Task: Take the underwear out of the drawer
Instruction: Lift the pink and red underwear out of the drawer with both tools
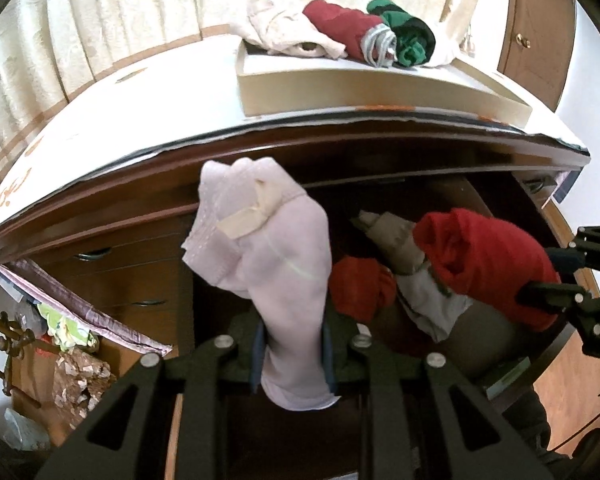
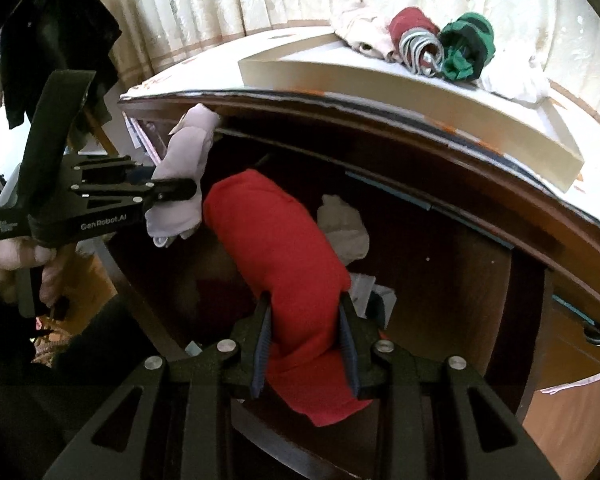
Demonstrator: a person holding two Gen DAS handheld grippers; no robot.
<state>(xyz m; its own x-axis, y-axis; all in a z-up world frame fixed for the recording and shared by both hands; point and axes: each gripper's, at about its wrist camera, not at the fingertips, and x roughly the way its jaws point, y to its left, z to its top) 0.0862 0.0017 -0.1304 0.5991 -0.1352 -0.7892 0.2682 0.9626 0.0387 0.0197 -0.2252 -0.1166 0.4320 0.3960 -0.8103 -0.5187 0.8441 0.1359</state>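
Overhead, the tray (image 1: 340,88) holds rolled garments; left tool (image 1: 292,344) clamps pale underwear (image 1: 276,256), right tool (image 2: 304,340) red underwear (image 2: 276,232).

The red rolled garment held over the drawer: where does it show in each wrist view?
Left wrist view: the red garment is at right of centre, clamped by the right gripper coming in from the right edge.
Right wrist view: it fills the centre, between the near pads.
Shared landmark: the beige tray on the dresser top.
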